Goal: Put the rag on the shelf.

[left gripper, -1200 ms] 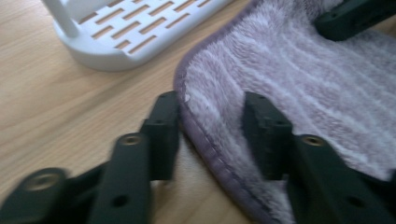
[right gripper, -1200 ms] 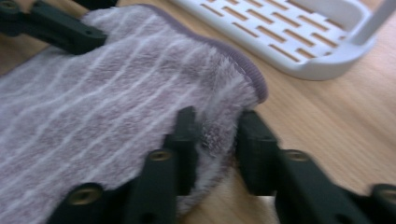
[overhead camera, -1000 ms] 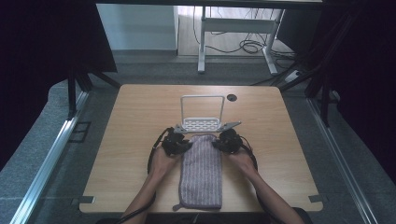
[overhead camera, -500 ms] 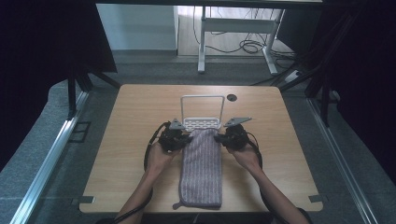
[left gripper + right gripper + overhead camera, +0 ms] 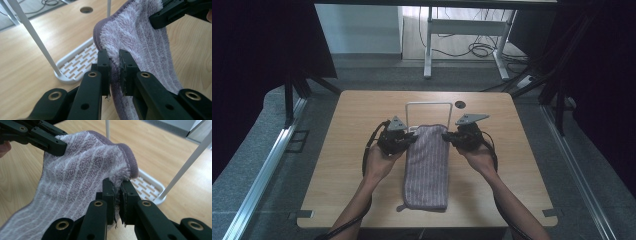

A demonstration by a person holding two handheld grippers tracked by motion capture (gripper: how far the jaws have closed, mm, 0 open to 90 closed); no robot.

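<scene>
A purple striped towel point(image 5: 427, 167) lies lengthwise on the wooden table point(image 5: 337, 165), its far end lifted off the surface. My left gripper point(image 5: 412, 139) is shut on the towel's far left corner point(image 5: 113, 56), and my right gripper point(image 5: 447, 136) is shut on the far right corner point(image 5: 120, 180). The towel's near end still rests on the table. Just beyond the raised end stands a white wire rack point(image 5: 428, 112) with a slotted base point(image 5: 77, 62) and thin upright posts point(image 5: 185, 167). The other gripper shows across the towel in each gripper view.
A round cable hole point(image 5: 460, 104) sits in the table behind the rack. Dark curtains flank both sides. Desk legs and cables point(image 5: 472, 47) lie on the floor beyond the table's far edge.
Both grippers have risen together, lifting the towel's far end off the table and up in front of the rack. The near end has stayed down.
</scene>
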